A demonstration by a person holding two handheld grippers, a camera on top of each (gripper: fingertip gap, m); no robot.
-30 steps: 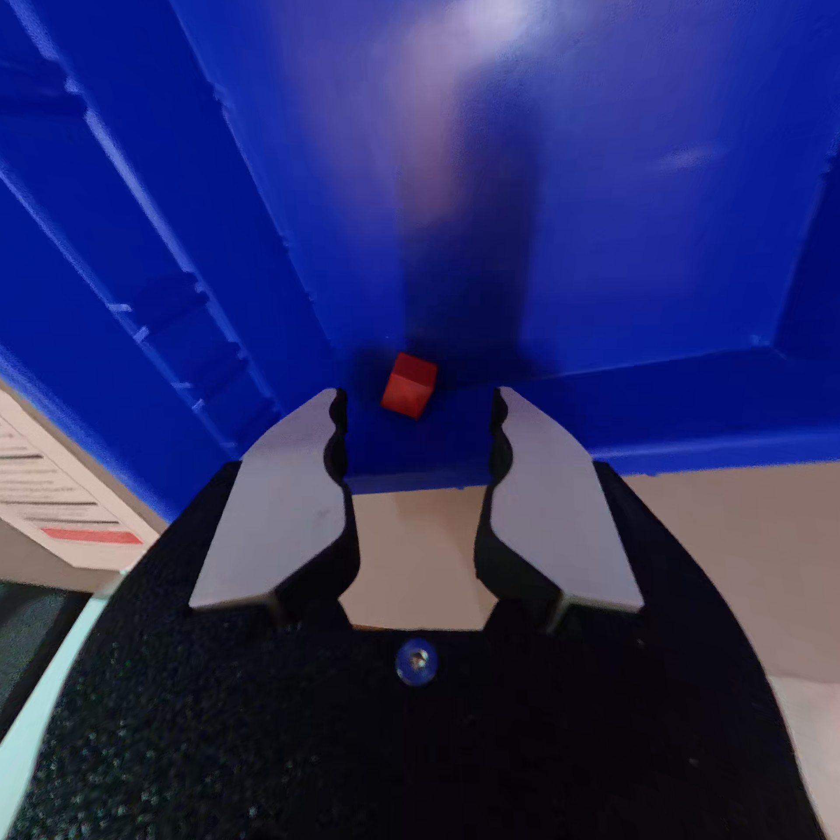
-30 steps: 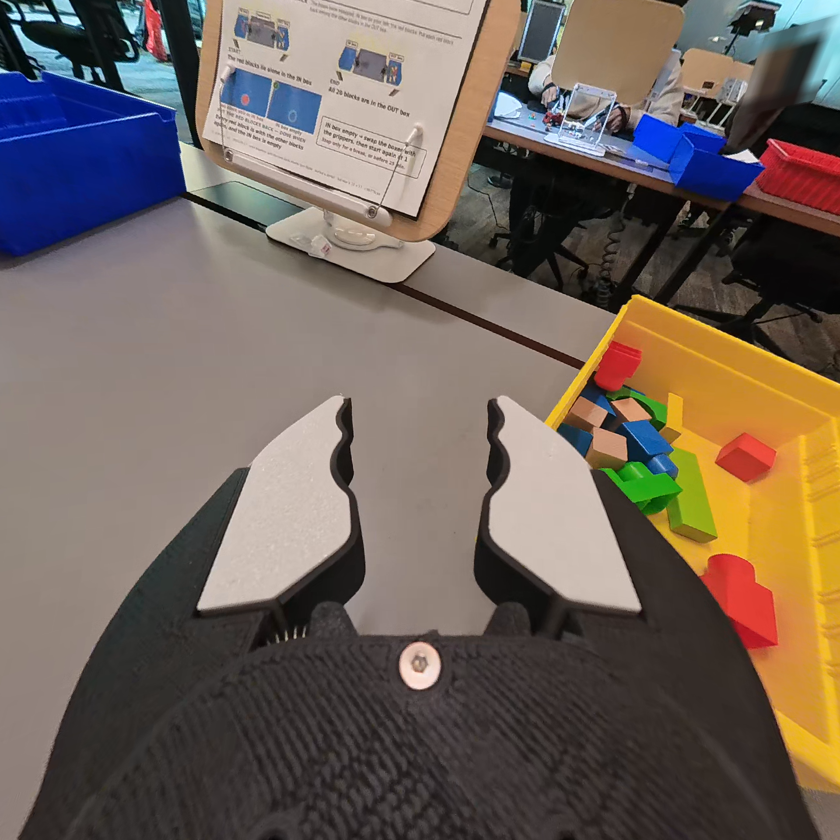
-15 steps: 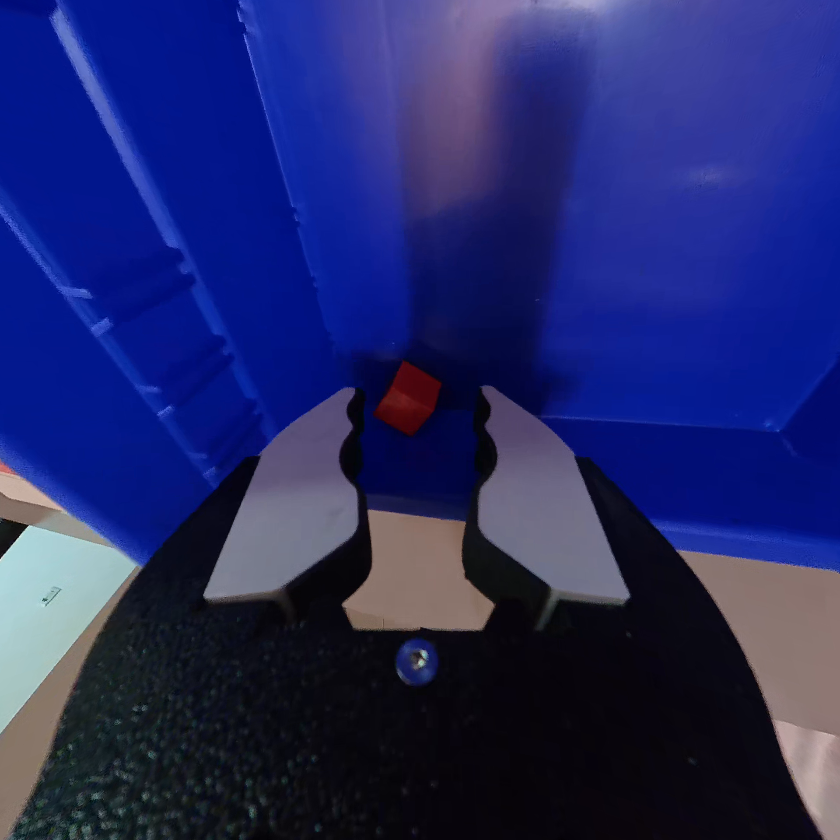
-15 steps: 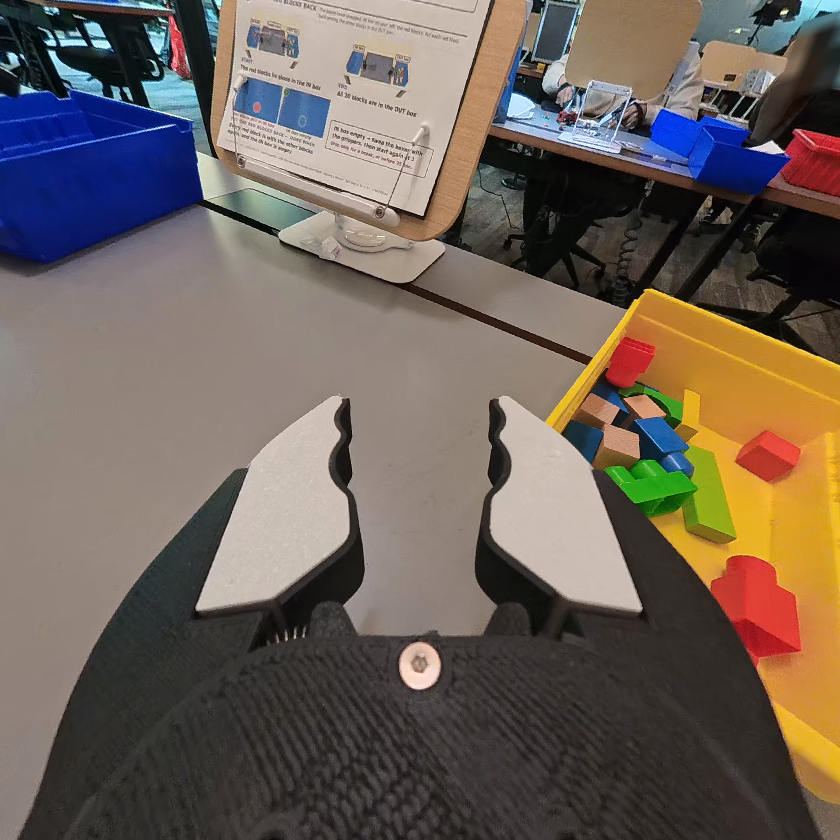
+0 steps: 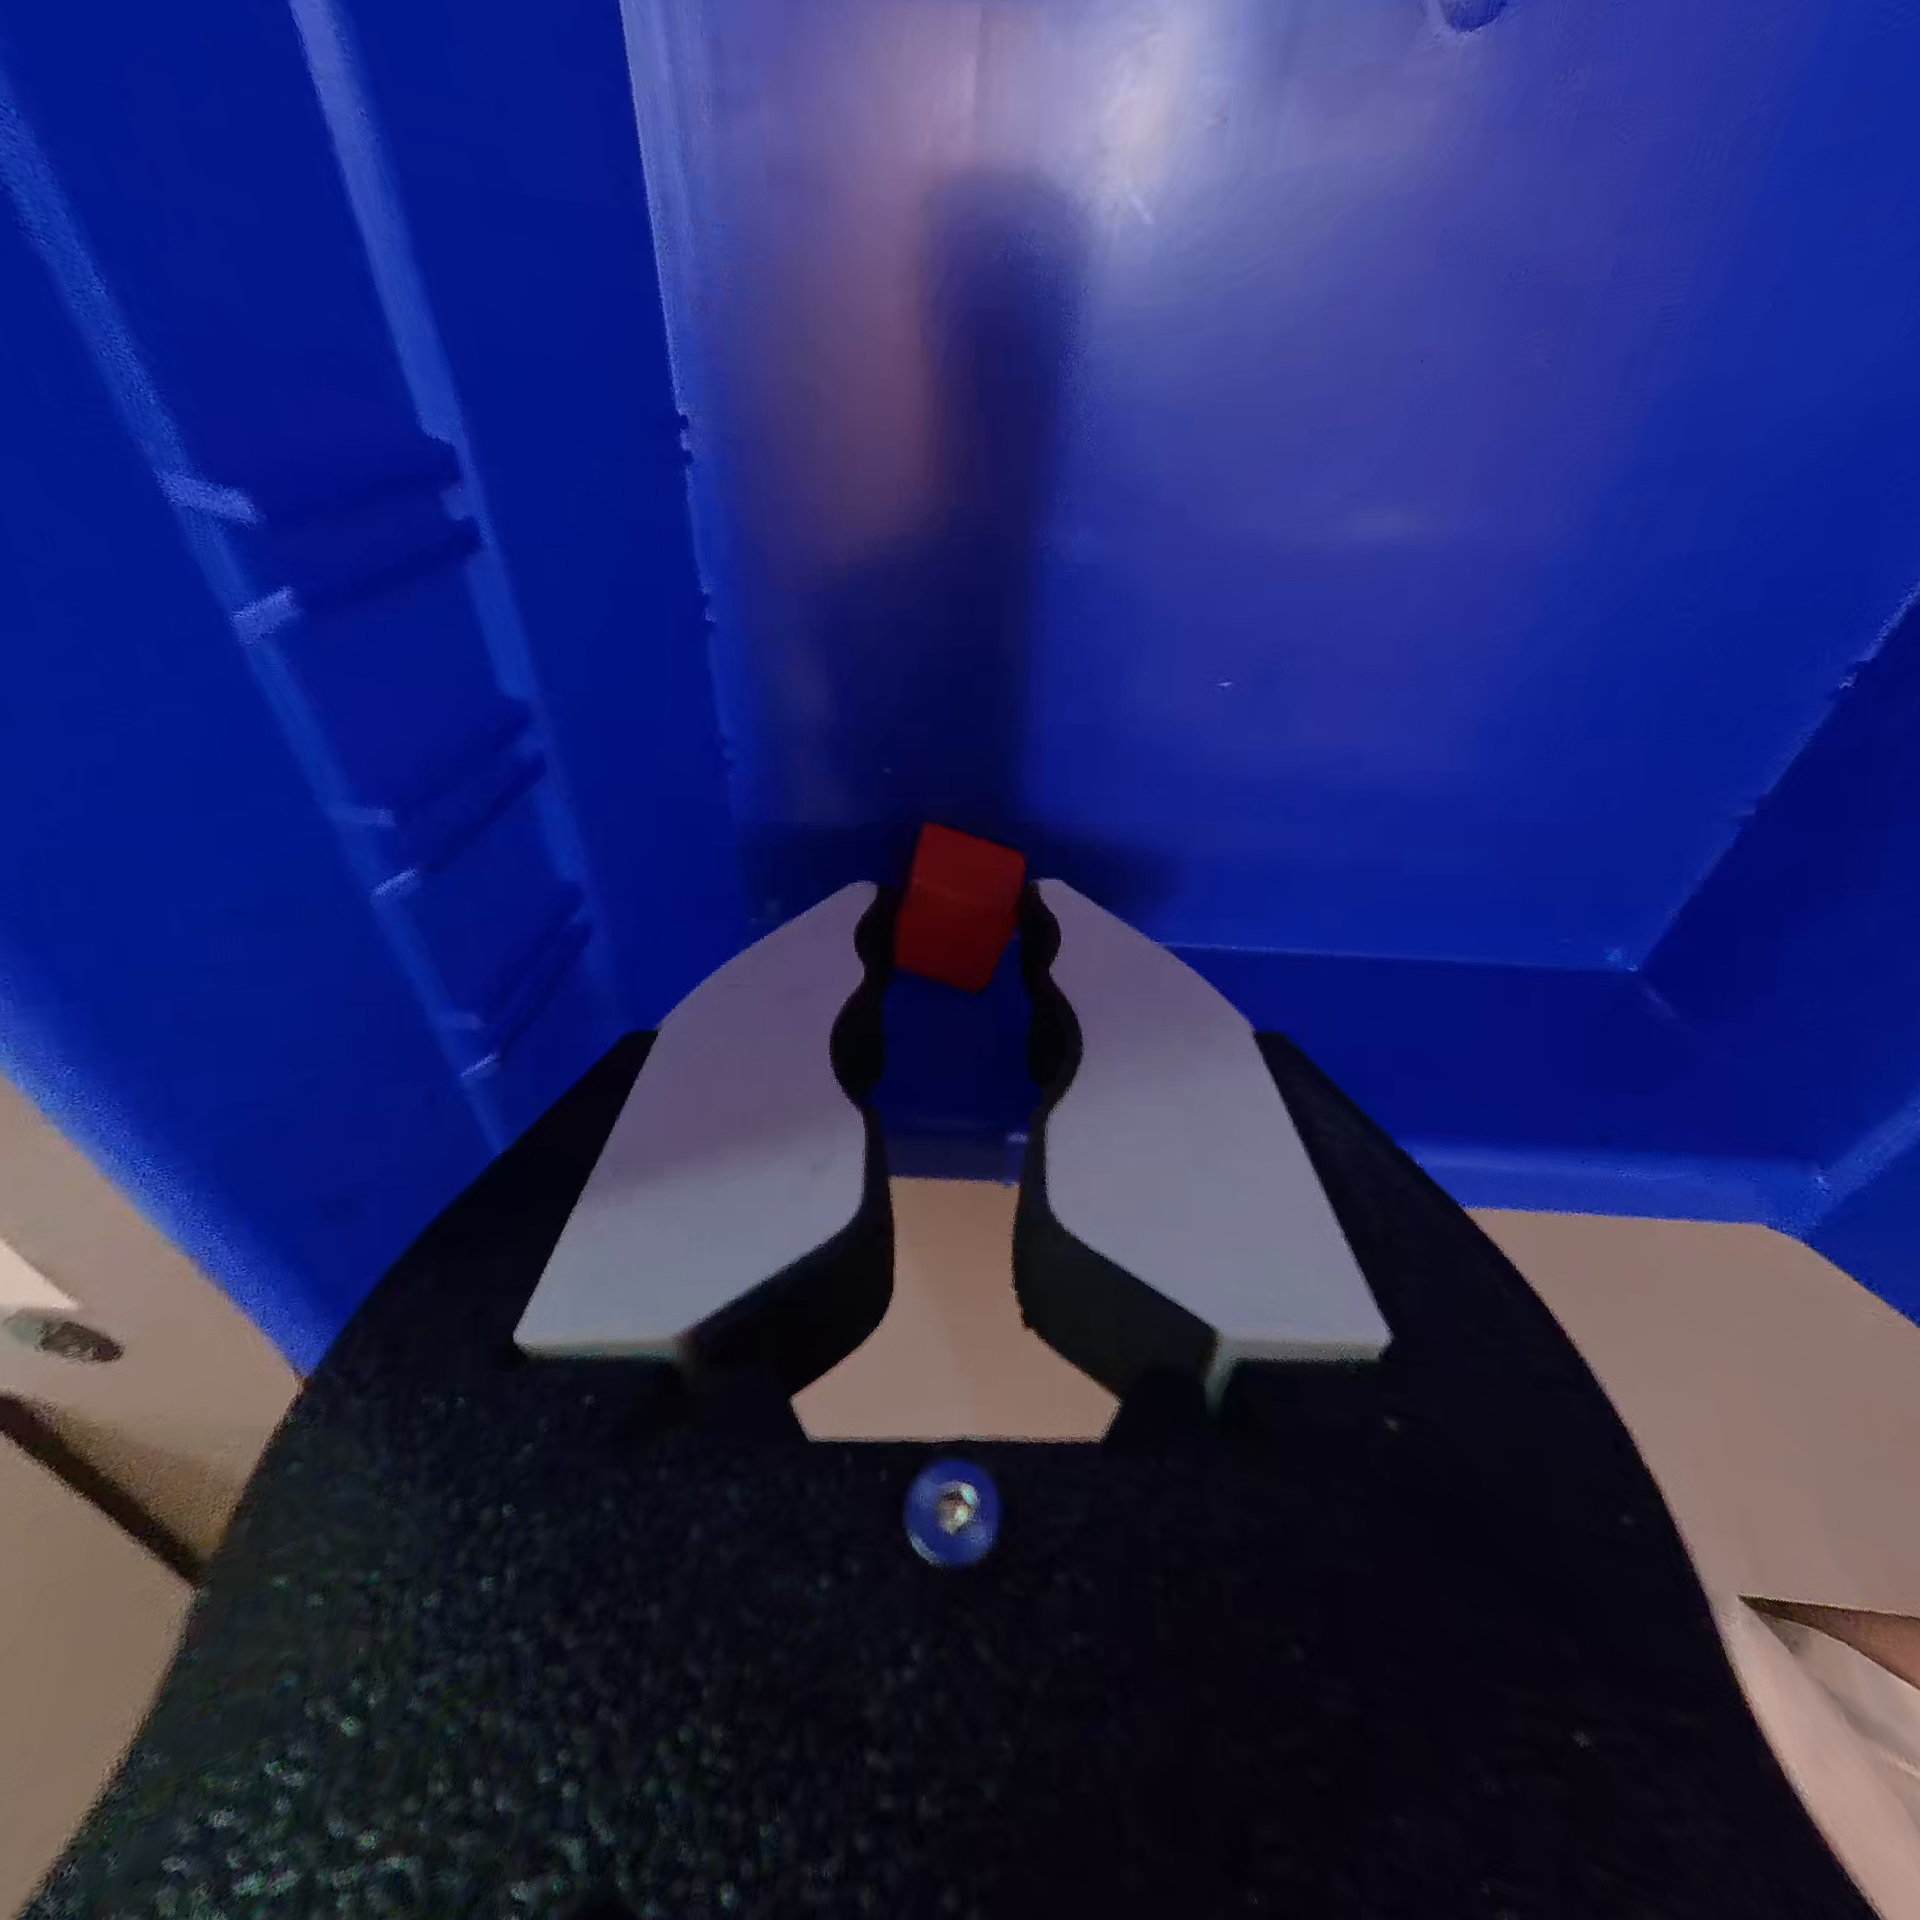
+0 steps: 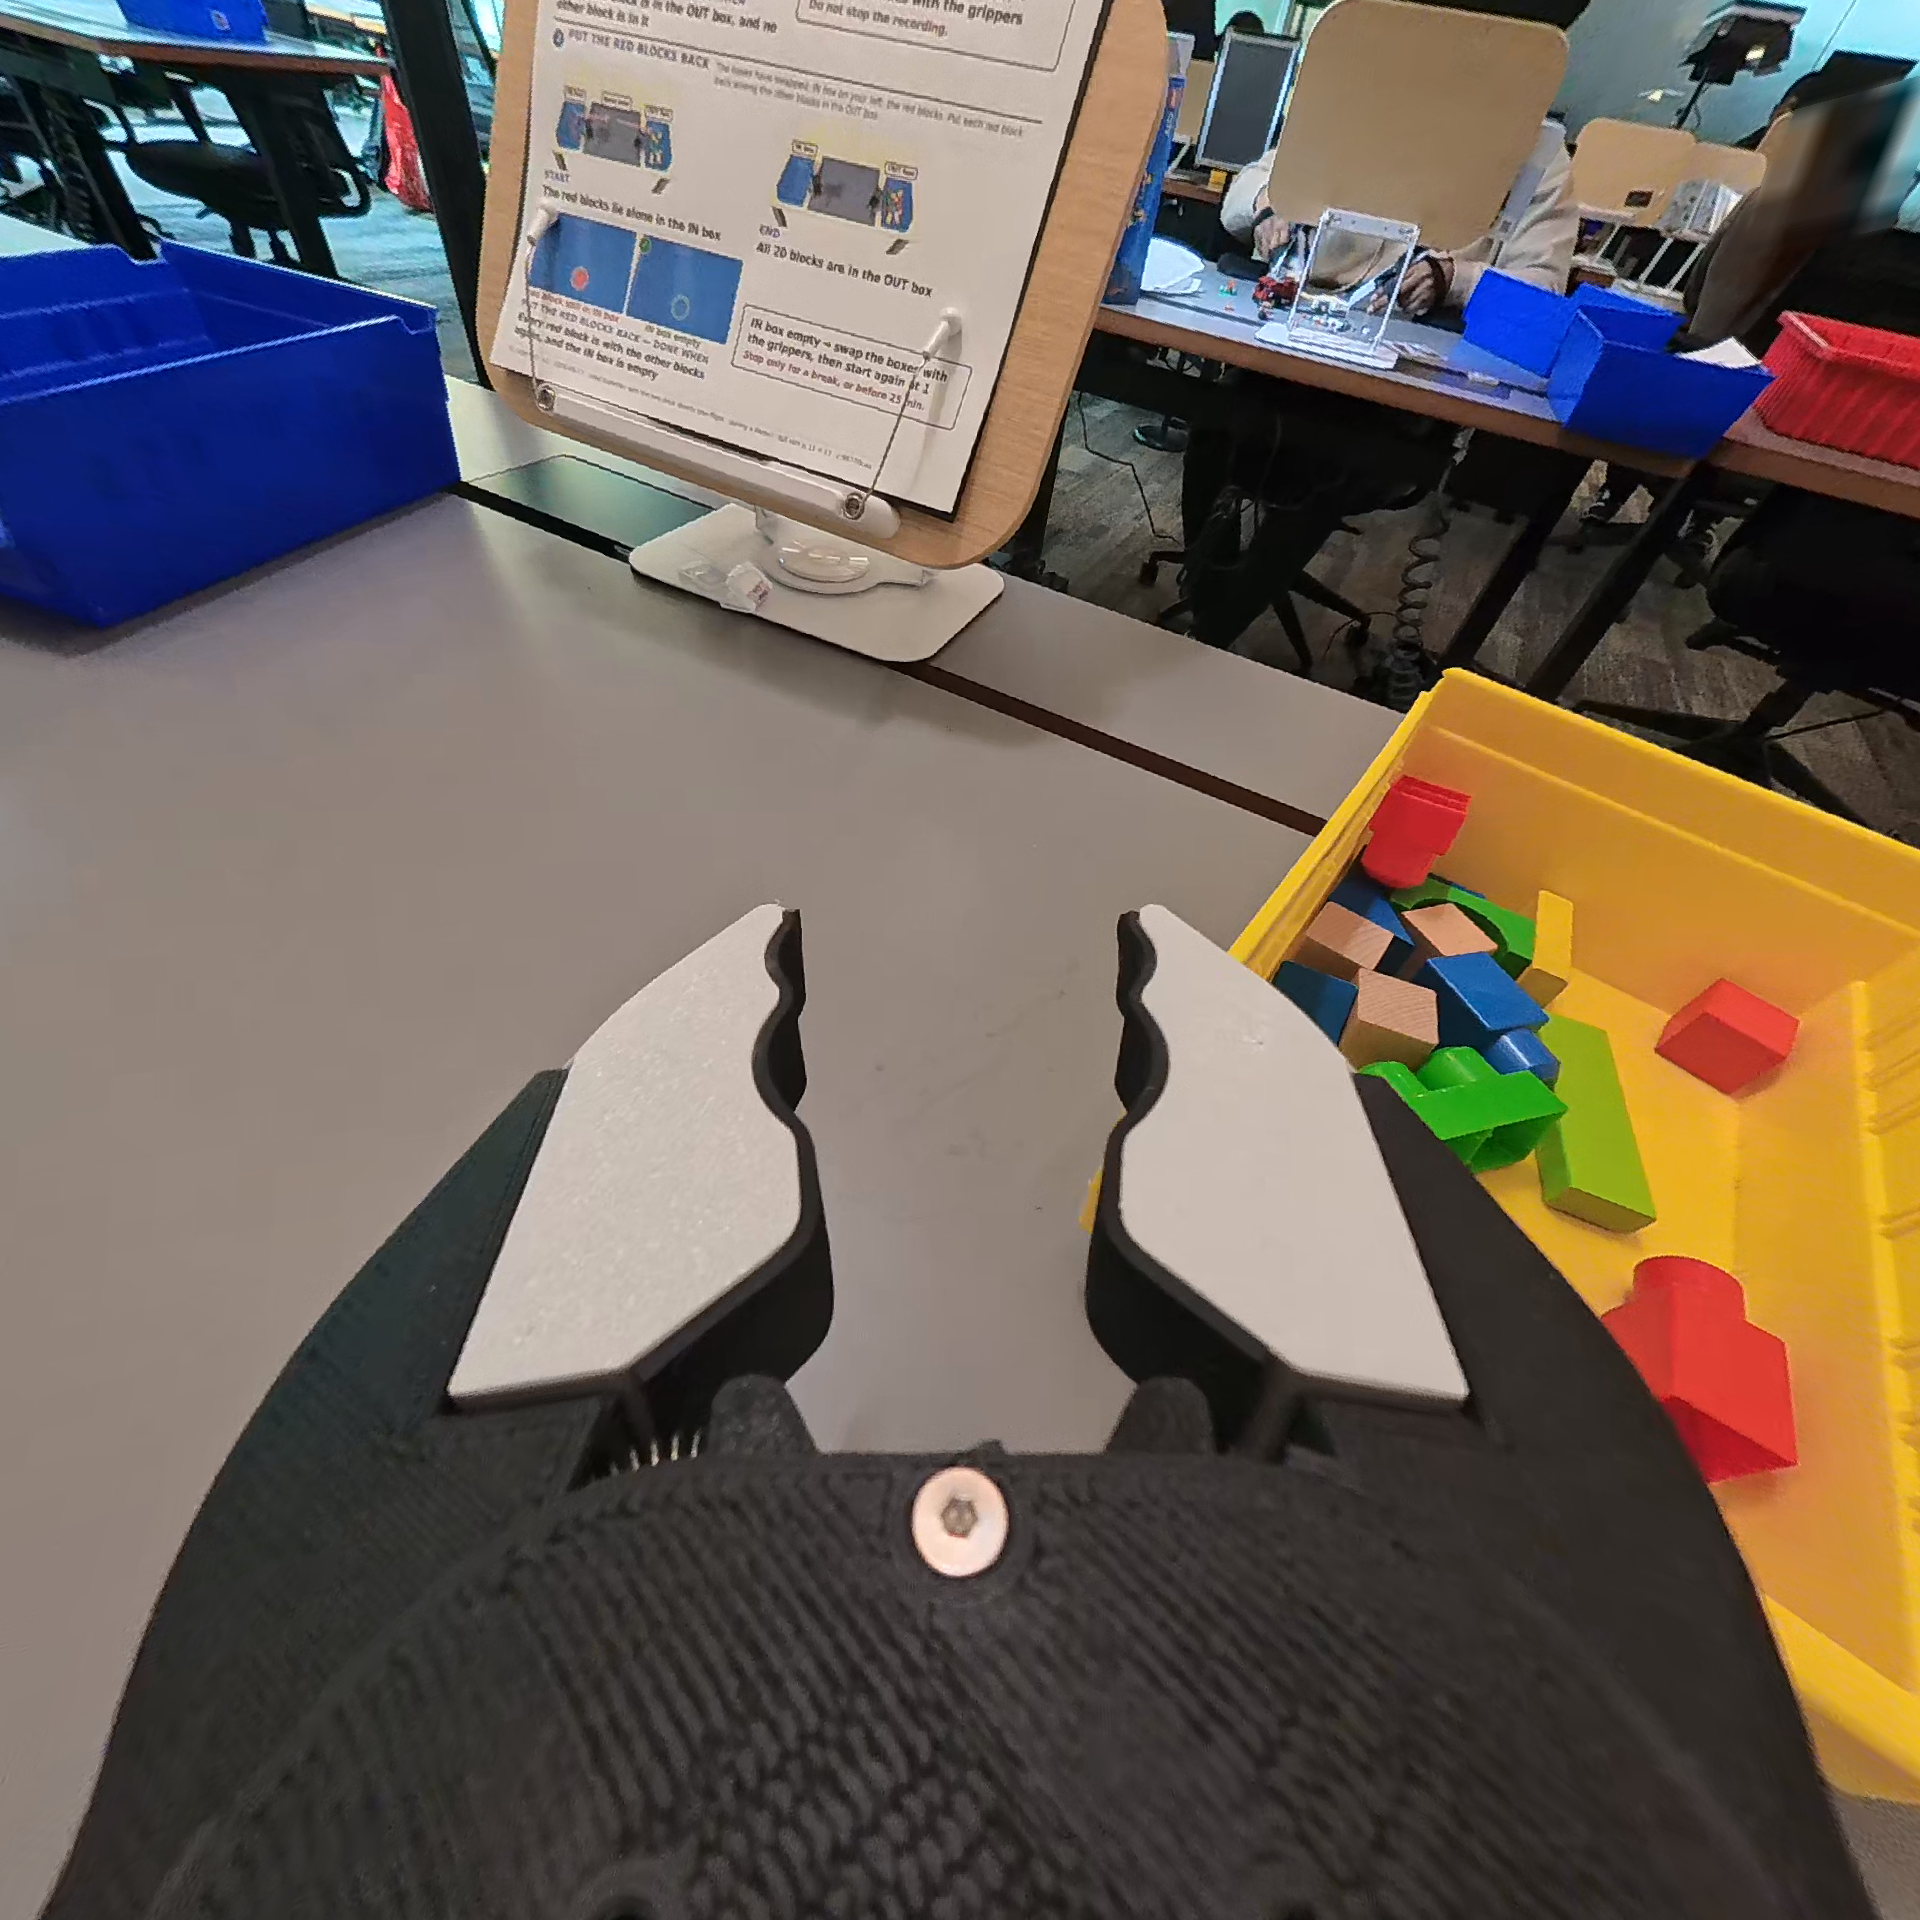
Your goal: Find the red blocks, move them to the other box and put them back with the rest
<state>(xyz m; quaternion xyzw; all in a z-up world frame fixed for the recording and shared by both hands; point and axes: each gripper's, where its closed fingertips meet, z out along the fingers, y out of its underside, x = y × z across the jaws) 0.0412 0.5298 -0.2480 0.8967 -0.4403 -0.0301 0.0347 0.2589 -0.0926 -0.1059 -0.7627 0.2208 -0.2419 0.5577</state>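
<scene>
The small red cube sits low in my blue box, pinched at its side faces by my left tool; I judge it light, rigid, slick. My right tool gapes empty over the tabletop

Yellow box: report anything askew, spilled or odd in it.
Nothing spilled: the blocks all lie inside the yellow box. They are only jumbled: blue, green and wooden pieces piled in the near-left corner, a red block tipped against the wall, a red cube and a bigger red piece lying apart.
</scene>
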